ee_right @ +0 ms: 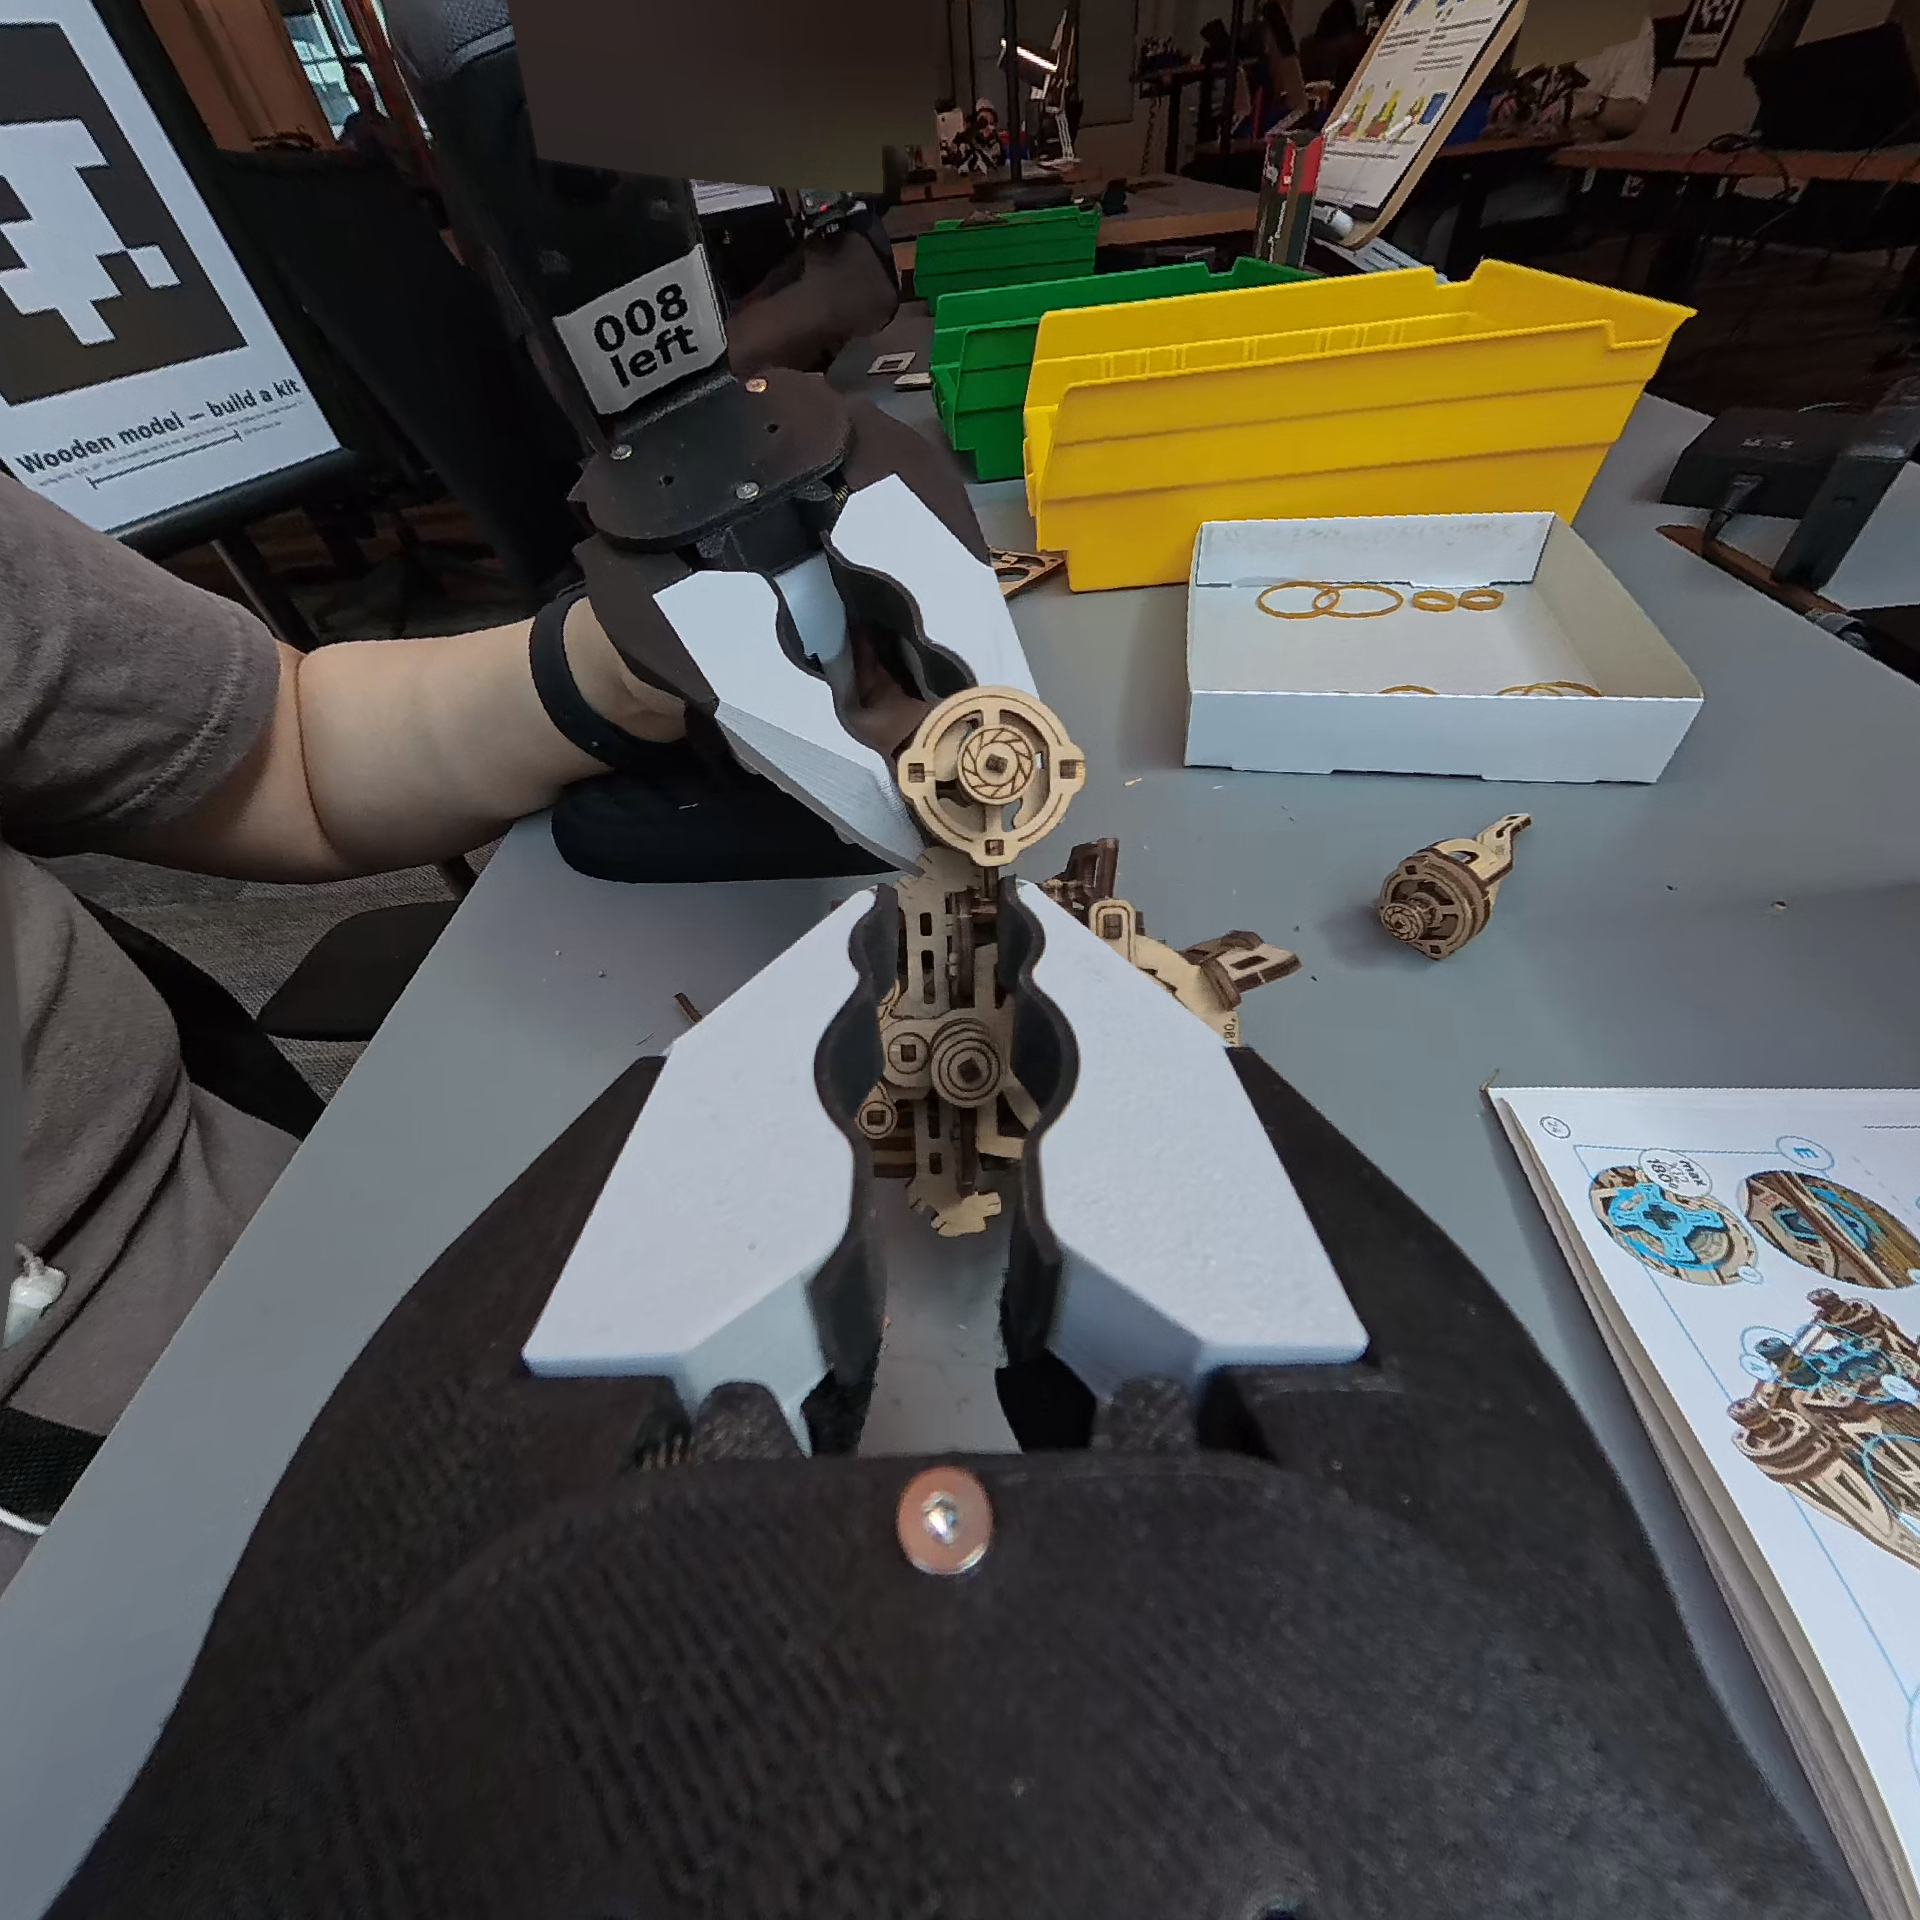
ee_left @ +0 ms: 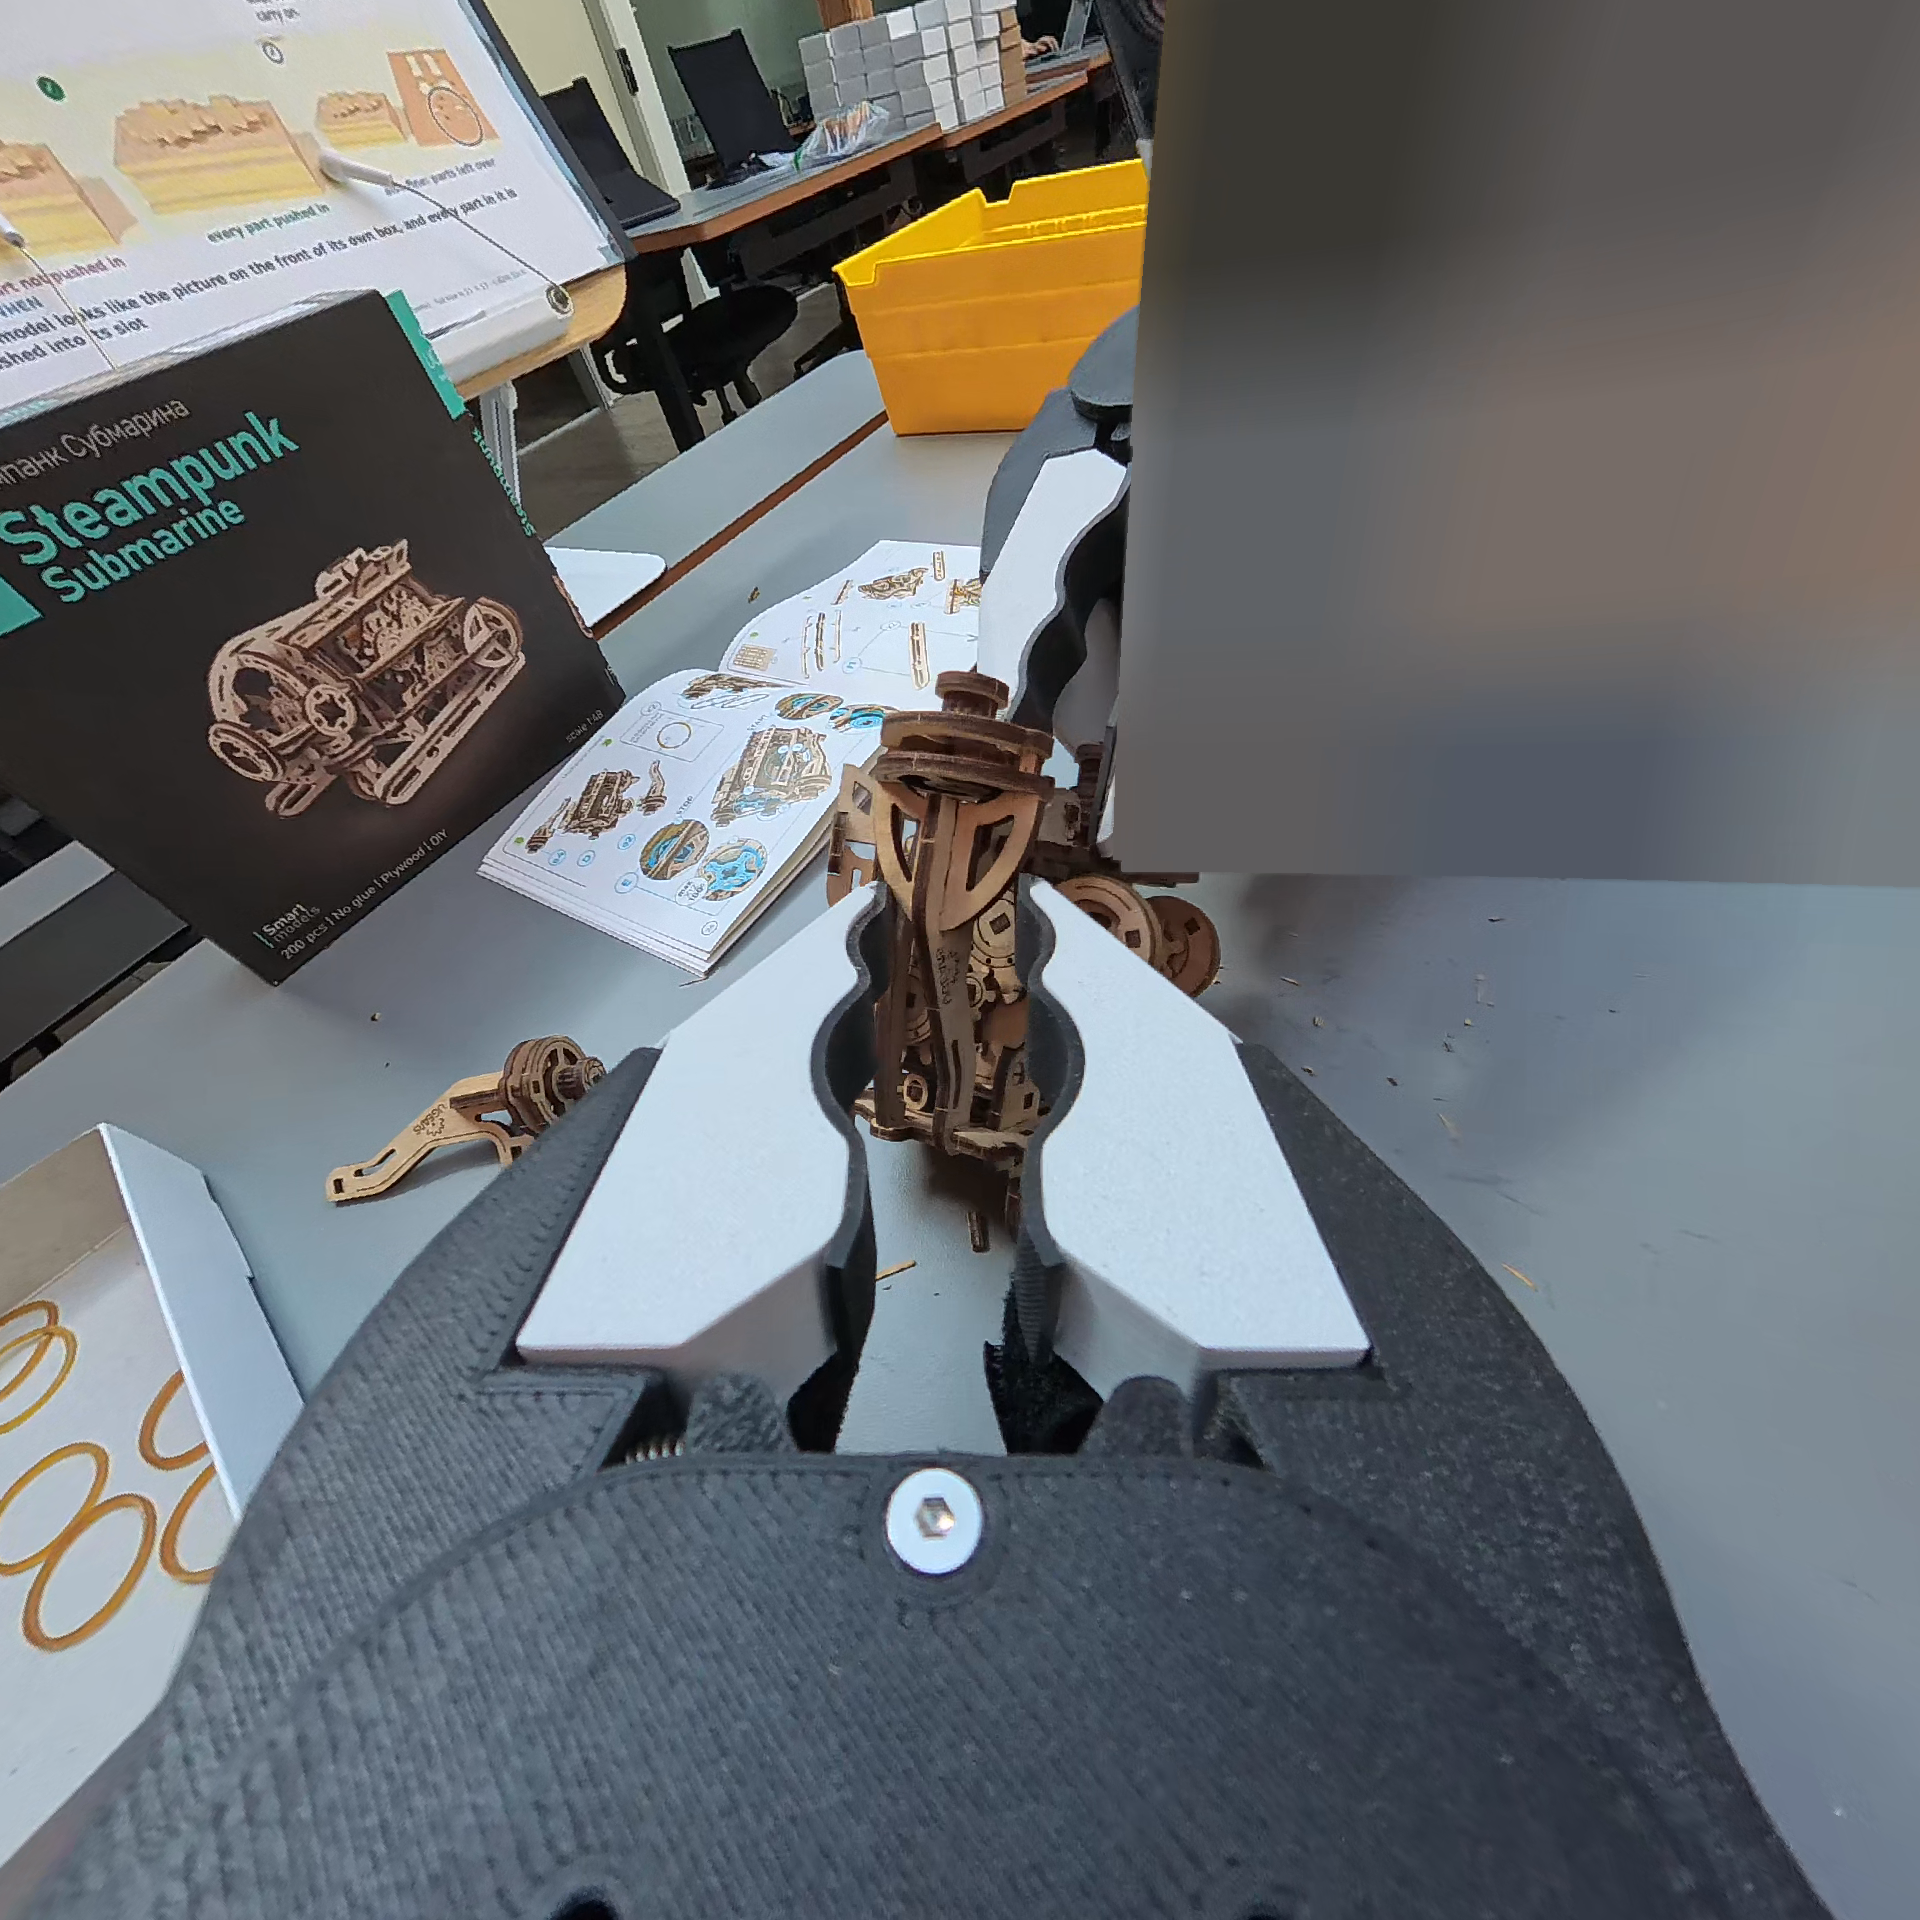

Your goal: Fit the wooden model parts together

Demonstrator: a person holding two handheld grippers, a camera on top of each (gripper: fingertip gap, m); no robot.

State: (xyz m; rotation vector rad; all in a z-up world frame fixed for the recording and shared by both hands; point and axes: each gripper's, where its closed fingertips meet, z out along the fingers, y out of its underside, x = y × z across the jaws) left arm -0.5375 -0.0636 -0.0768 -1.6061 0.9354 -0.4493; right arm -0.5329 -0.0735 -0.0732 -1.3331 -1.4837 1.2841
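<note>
Wooden model (ee_right: 951,1049) as landmark, held above the grey bench (ee_right: 1455,987). Behind it stand yellow bins (ee_right: 1320,436) and a white tray (ee_right: 1444,665) of rubber bands; a loose wheel part (ee_right: 1439,894) lies to its right, an instruction booklet (ee_right: 1745,1299) nearer right, a printed kit box (ee_left: 281,623) beyond. The right gripper (ee_right: 945,914) is narrowed on the model's body; the left gripper (ee_left: 951,904) clamps its disc-topped end.

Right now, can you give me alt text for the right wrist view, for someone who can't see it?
The right gripper is closed on a wooden model assembly above a grey table, while the left gripper holds a round wooden disc part against its top. Behind lie a loose wooden part, a white tray of rubber bands and a yellow bin.
</note>
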